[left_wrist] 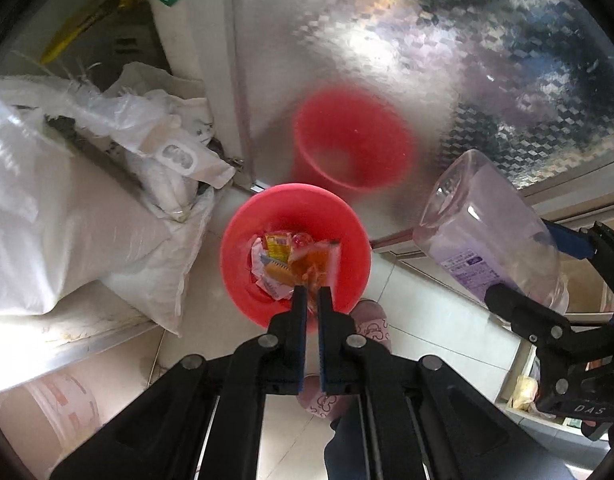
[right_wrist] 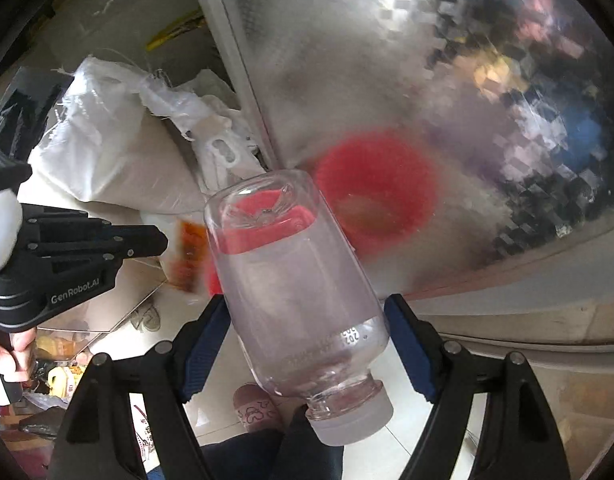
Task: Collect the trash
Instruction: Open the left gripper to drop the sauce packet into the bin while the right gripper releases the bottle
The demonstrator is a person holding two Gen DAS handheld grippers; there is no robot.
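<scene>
Left gripper (left_wrist: 313, 294) pinches orange wrapper (left_wrist: 311, 266) over red bin (left_wrist: 347, 248); right gripper (right_wrist: 307, 316) clamps clear bottle (right_wrist: 295, 280), right of bin. Drop step. Next: release wrapper, then bottle.

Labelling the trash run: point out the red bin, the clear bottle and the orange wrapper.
red bin (left_wrist: 349, 276), left wrist view, inner right wall.
clear bottle (right_wrist: 295, 280), right wrist view, mid-body.
orange wrapper (left_wrist: 307, 262), left wrist view, its centre.
</scene>
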